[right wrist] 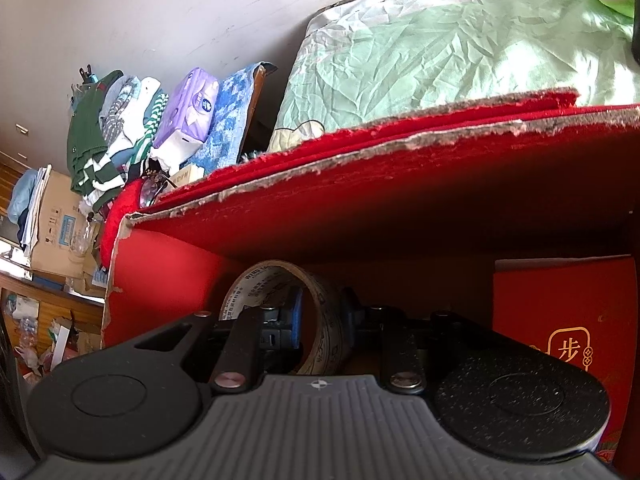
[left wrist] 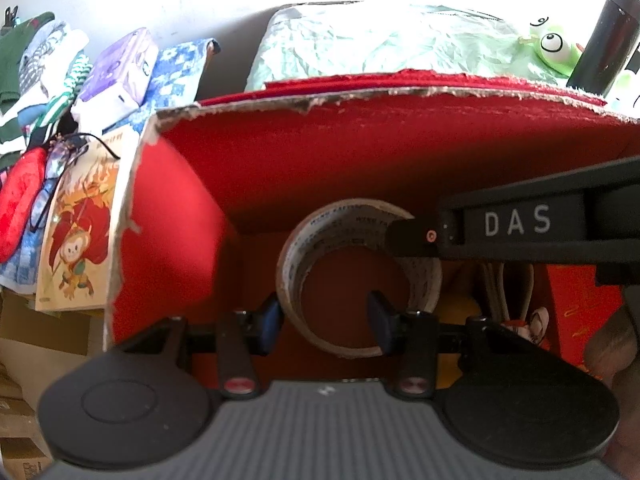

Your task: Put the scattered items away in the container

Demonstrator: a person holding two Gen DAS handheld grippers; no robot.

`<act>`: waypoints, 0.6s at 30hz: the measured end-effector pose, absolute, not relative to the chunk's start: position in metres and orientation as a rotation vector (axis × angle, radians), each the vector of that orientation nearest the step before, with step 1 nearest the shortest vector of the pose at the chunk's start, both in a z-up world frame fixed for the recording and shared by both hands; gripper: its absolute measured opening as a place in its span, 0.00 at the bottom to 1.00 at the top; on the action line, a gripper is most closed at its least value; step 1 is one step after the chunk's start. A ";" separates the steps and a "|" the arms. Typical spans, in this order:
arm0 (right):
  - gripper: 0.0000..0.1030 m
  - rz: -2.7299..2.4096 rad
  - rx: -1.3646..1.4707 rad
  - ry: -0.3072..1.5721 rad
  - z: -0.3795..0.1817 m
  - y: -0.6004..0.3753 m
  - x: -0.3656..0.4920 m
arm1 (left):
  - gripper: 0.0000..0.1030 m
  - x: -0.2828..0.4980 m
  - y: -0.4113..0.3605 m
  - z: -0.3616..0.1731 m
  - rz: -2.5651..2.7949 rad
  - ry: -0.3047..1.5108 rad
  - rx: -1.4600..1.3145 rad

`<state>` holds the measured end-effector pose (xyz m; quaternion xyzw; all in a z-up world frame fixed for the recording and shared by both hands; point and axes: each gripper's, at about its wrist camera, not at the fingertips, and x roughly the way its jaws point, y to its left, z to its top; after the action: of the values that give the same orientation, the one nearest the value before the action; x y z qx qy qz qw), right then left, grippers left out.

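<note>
A red cardboard box (left wrist: 192,184) with torn edges is the container; both grippers reach into it. A roll of clear tape (left wrist: 296,264) stands inside. My left gripper (left wrist: 326,320) is open, its blue-padded fingers straddling the near side of the roll. My right gripper (right wrist: 320,320) is shut on the tape roll (right wrist: 280,276), pinching its wall between the two fingers. The right gripper's black body marked DAS (left wrist: 520,224) enters the left wrist view from the right. A white cable (left wrist: 500,280) and a small toy (left wrist: 532,324) lie in the box.
A red packet with gold print (right wrist: 560,320) stands in the box's right side. Behind the box lies a pale green pillow (right wrist: 440,52) with a green frog toy (left wrist: 554,46). Left of it are folded clothes (right wrist: 100,140), a purple tissue pack (right wrist: 188,108), glasses (left wrist: 60,152) and a cartoon card (left wrist: 76,240).
</note>
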<state>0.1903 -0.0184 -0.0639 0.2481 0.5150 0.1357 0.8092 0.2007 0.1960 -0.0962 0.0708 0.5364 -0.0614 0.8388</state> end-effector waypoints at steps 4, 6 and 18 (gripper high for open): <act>0.23 0.292 0.508 1.097 -0.063 -0.015 0.190 | 0.49 0.200 0.196 -0.096 -0.120 1.132 0.147; 0.23 0.292 0.491 1.094 -0.062 -0.013 0.190 | 0.49 0.199 0.195 -0.096 -0.116 1.131 0.147; 0.23 0.292 0.471 1.087 -0.060 -0.011 0.190 | 0.49 0.199 0.195 -0.096 -0.111 1.131 0.150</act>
<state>0.1897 -0.0107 -0.0603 0.2212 0.5105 0.1372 0.8195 0.1987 0.1948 -0.0957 0.0711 0.5352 -0.0524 0.8401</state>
